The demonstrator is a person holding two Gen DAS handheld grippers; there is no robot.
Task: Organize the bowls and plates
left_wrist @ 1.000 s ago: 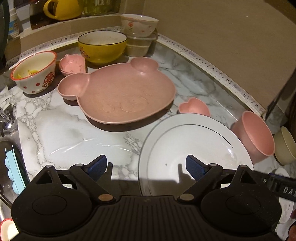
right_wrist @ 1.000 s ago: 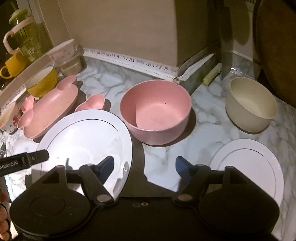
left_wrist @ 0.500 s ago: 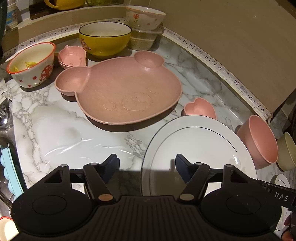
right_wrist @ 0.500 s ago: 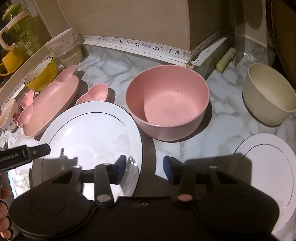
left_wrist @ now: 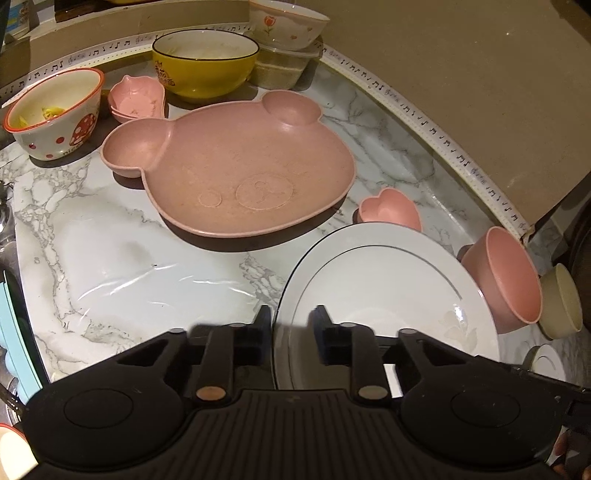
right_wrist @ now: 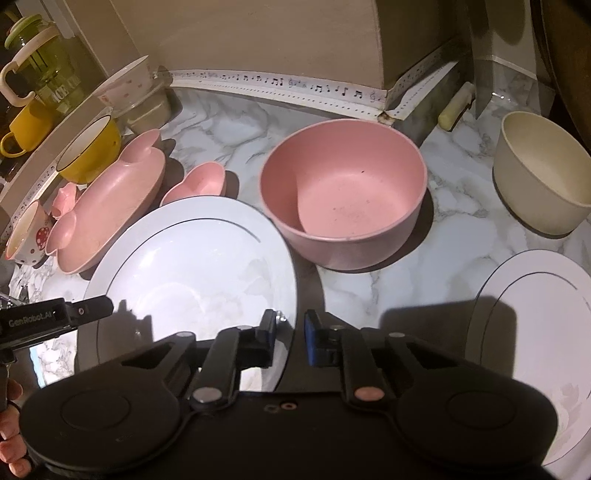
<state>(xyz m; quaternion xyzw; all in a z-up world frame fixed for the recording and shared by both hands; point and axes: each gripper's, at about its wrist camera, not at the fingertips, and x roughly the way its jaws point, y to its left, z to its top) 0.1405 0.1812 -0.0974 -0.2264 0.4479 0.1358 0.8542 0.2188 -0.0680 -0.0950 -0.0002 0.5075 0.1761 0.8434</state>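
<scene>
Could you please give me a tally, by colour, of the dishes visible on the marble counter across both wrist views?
Pink: 5: bear plate, deep bowl, heart dish, two stacked small dishes
White plates: 2: large, small
Yellow bowl: 1
Cream bowl: 1
Mushroom-print bowl: 1
Flower-print bowl: 1
Total: 11

A white-and-grey marbled bench point(left_wrist: 110, 266) carries everything, edged at the back by a white strip printed with music notes point(right_wrist: 280, 83). On a ledge at the left stand a yellow mug point(right_wrist: 26, 125) and a green glass jug point(right_wrist: 40, 62). A pale stick-like object point(right_wrist: 456, 107), perhaps a handle, leans in the far corner.
</scene>
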